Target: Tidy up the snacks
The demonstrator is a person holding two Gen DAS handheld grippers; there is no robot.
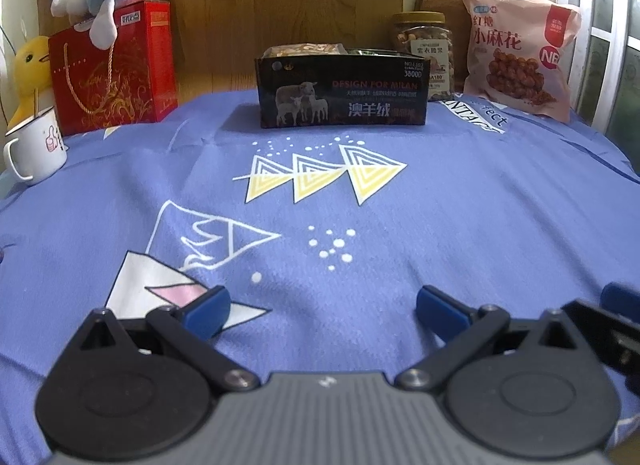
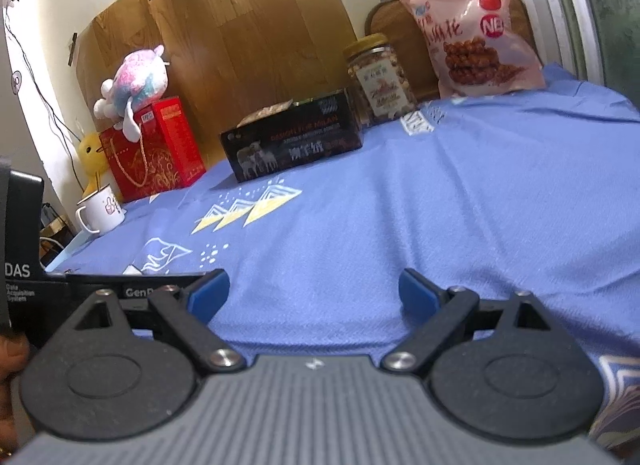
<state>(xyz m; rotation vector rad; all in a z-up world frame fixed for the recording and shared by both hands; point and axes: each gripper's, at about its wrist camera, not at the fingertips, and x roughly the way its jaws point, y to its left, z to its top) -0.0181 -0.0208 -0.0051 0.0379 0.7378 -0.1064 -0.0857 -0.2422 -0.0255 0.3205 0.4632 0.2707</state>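
the left gripper (image 1: 322, 307) and right gripper (image 2: 314, 293) are wide open and hold nothing. far away, the black box (image 1: 343, 91) has snacks inside. the pink snack bag (image 1: 520, 53) and nut jar (image 1: 424, 49) wait far right. i think next is reaching far.

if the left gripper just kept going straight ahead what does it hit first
Probably the black open-top box with sheep on its front, standing almost dead ahead of the open left gripper. Only bare blue tablecloth lies between them, though the height of the line is hard to judge.
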